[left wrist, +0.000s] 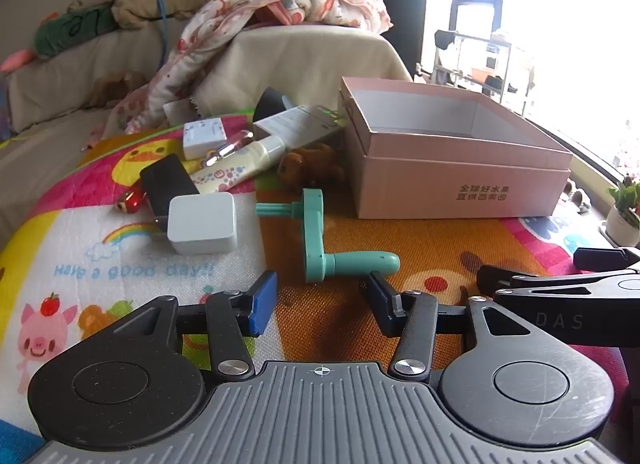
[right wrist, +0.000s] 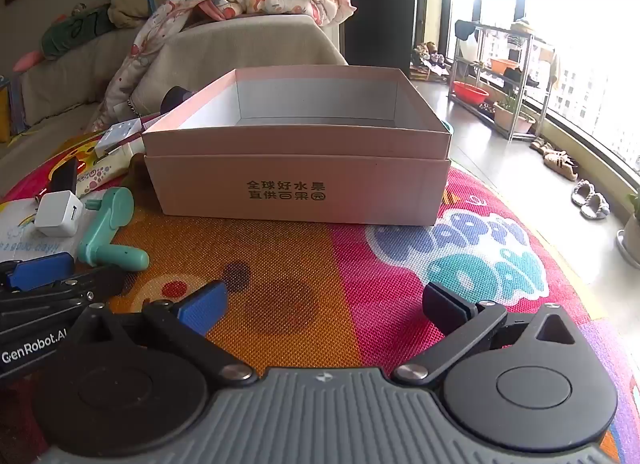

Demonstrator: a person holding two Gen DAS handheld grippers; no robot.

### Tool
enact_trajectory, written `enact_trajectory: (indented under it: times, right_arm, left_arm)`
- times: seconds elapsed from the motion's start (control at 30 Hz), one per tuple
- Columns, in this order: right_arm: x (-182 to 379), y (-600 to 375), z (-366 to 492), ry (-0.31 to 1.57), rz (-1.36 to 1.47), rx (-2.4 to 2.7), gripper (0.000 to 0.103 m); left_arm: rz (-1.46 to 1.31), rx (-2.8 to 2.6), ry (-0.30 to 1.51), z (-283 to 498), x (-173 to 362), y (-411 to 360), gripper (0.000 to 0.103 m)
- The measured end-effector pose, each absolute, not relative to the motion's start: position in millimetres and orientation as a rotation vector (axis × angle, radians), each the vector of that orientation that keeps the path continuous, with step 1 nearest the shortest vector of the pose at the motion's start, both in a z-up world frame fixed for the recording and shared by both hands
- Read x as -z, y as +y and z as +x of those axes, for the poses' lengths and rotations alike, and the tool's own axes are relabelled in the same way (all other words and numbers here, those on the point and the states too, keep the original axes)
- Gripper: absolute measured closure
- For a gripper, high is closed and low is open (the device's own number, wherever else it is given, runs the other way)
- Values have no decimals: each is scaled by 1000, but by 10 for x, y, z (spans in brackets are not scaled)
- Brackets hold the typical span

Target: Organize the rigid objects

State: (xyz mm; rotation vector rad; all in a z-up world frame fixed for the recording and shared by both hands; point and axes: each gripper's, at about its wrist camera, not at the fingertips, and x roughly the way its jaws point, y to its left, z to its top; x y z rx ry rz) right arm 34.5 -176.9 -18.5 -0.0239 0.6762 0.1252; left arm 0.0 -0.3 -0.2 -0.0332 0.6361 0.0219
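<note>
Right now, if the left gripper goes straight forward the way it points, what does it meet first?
Most likely the teal crank handle: its grip lies on the mat just ahead of the open left gripper, in line with the gap between the fingers. Exact distance is hard to judge through the fisheye.

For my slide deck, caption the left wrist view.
Open left gripper nears teal crank handle beside empty pink box on play mat.

Play mat [right wrist: 360, 264] bears pink box [right wrist: 296, 183], crank [left wrist: 320, 240], charger [left wrist: 202, 227].

Pink box [right wrist: 296, 191]; teal crank [left wrist: 320, 240]; white charger [left wrist: 202, 223]; cartoon-print multicolour mat [right wrist: 400, 264].
</note>
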Motion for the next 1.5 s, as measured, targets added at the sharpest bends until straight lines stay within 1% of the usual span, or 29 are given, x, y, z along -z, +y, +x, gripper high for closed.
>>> enact_trajectory:
  times: [1.5]
  right_arm:
    - [169,-1764,343,677,-21,-126,0]
  left_arm:
    - [-25,-25,635,-5,-5,-9,49]
